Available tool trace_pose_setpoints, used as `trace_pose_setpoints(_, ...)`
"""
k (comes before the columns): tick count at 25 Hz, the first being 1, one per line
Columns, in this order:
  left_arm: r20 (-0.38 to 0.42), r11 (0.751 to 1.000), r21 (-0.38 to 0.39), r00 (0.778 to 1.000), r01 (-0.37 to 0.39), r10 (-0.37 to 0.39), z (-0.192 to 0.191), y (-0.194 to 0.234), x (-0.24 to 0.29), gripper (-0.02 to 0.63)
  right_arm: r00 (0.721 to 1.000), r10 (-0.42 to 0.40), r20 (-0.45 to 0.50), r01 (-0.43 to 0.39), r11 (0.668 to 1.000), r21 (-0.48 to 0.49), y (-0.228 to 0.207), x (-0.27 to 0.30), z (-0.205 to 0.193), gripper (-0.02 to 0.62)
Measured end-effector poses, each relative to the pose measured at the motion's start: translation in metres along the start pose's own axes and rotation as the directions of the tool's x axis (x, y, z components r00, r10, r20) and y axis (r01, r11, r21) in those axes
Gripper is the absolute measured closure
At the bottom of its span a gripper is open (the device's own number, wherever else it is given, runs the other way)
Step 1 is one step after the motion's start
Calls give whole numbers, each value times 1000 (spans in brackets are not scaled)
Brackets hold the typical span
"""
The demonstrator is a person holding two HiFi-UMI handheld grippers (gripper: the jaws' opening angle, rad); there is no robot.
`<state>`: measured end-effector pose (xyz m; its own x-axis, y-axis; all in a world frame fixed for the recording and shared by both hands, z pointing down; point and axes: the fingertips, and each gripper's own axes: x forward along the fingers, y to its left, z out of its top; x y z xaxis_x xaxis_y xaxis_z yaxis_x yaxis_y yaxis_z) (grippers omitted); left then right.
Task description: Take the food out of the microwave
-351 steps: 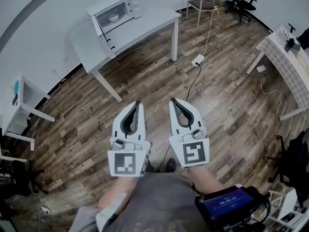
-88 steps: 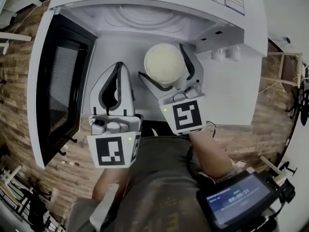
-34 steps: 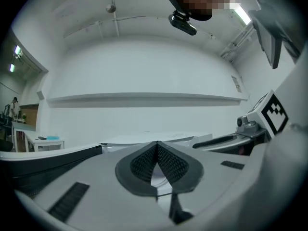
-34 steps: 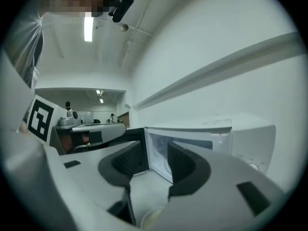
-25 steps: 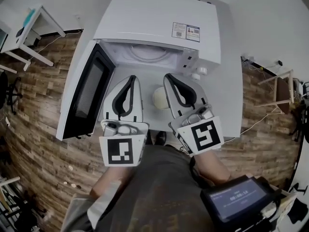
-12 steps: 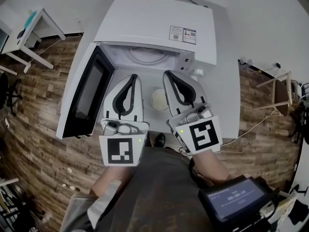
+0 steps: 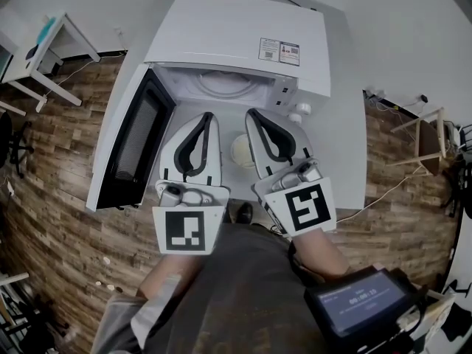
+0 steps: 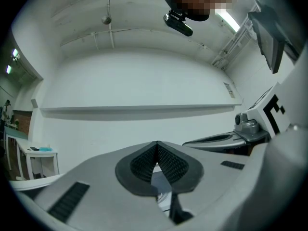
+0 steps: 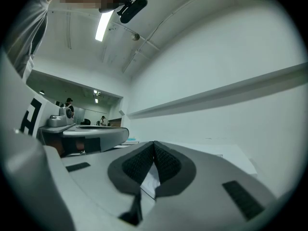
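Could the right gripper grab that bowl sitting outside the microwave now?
Probably yes: the bowl sits in the open on the table, close beside the right gripper, with nothing between them. Its jaws are shut, though, so they must open first.

Counted from above
One white box-shaped microwave oven, one round pale bowl of food, one white table, two grey-and-white plastic grippers: left gripper, right gripper.
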<state>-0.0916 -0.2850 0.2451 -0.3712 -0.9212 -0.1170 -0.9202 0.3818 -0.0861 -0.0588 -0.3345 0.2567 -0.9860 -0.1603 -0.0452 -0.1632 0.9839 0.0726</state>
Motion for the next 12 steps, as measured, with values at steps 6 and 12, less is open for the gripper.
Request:
trace_pose_setpoints(6, -3, 1000, -17, 1000, 1, -1, 2, 2, -3, 600, 1000, 1, -3, -1, 1000, -2, 5, 1, 2, 589)
trace_pose_setpoints(12, -14, 1000, -11, 1000, 6, -6, -10, 1, 6, 600, 1000, 1, -12, -1, 1000, 11, -3, 8, -13, 589)
